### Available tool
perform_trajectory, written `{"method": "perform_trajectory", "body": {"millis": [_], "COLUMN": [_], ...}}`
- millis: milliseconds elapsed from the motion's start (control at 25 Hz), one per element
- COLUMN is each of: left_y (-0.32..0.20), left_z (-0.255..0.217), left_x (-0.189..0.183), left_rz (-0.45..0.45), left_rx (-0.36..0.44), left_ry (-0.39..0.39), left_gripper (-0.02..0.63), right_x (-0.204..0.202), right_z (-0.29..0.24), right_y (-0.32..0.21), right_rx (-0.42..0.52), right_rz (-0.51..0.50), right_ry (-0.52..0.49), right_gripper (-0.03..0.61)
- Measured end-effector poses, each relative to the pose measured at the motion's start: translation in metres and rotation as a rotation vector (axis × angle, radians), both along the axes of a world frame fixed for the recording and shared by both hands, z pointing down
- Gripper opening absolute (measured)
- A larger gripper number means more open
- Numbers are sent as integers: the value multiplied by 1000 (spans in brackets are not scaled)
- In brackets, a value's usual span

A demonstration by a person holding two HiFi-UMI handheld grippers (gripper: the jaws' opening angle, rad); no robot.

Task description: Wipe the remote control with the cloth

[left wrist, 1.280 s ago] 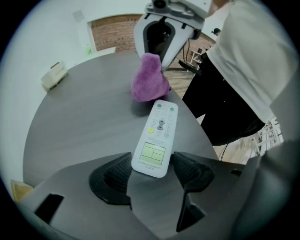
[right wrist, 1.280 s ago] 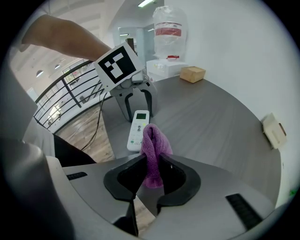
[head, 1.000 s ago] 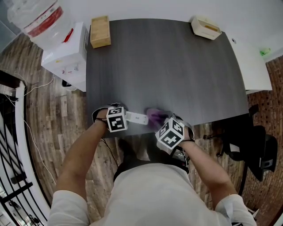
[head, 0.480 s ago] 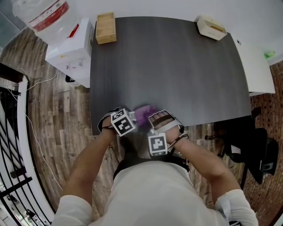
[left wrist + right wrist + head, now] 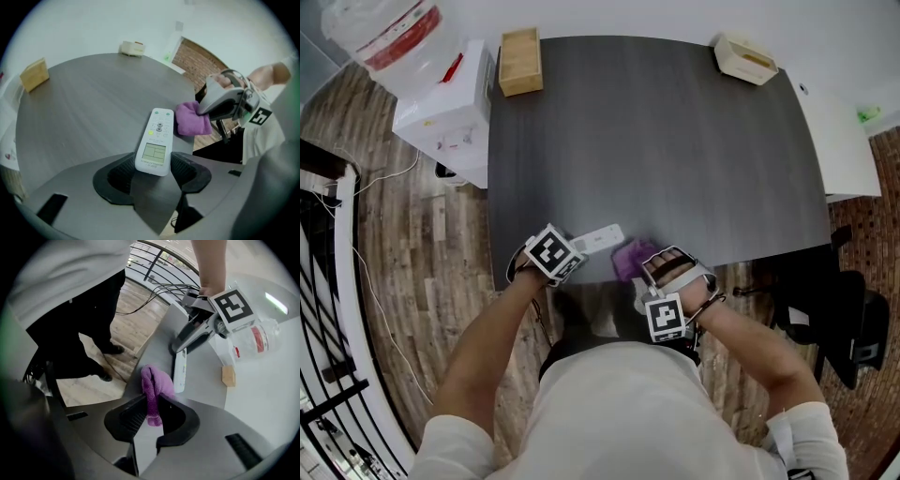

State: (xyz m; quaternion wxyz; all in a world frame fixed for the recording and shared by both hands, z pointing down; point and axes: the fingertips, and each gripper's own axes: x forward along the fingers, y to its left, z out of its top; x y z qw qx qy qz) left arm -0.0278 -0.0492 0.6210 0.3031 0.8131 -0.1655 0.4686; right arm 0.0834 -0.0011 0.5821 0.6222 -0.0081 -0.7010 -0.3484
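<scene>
A white remote control (image 5: 598, 239) with a small screen sits near the front edge of the dark table (image 5: 675, 141). My left gripper (image 5: 574, 251) is shut on its near end, and the left gripper view shows the remote (image 5: 156, 143) clamped between the jaws of that gripper (image 5: 153, 171). A purple cloth (image 5: 630, 259) is bunched between the jaws of my right gripper (image 5: 642, 269), which is shut on it. In the right gripper view the cloth (image 5: 154, 387) lies against the long side of the remote (image 5: 179, 371), just ahead of the right gripper (image 5: 152, 416).
A wooden box (image 5: 520, 61) stands at the back left corner of the table and a beige tray (image 5: 745, 58) at the back right. A water dispenser (image 5: 441, 103) stands left of the table. The person's body is close behind the front edge.
The cloth covered the remote's middle half a second ago. The right gripper has since carried it right and toward the front edge, baring the remote. Both grippers have rolled.
</scene>
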Motion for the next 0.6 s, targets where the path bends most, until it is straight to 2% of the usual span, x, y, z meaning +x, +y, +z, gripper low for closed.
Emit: {"method": "perform_trajectory", "body": {"millis": [80,200,280,360,440,520,600], "left_y": [2,6,7,9,14,18,18], "left_z": [-3,-6,-7,-7,-7,-7,-6], "left_x": [1,1,0,0,0,-1,-2], "left_rz": [-63,-149,-197,-217,-190,-142,-135], "left_rx": [-73,-168,-212,-241,-237,-178,-113], "left_ry": [52,140,191,218,215,190,168], "left_gripper": [238,238,238,236,204,204,204], "right_x": [3,-19,-39,-53,-62,-67,-72], "right_z": [-13,-37,-36,-28,-21,-15,-10], "right_y": [-3,-23,-39,-54,-65,-71,-76], "right_rx": [-45,-115,-150,-167,-195,-227,-254], "right_rz": [124,357,450,501,556,598,623], "right_ry": [-81,-301,-397,-434,-456,-463,-466], "right_gripper": [77,77,77,77,77,77,77]}}
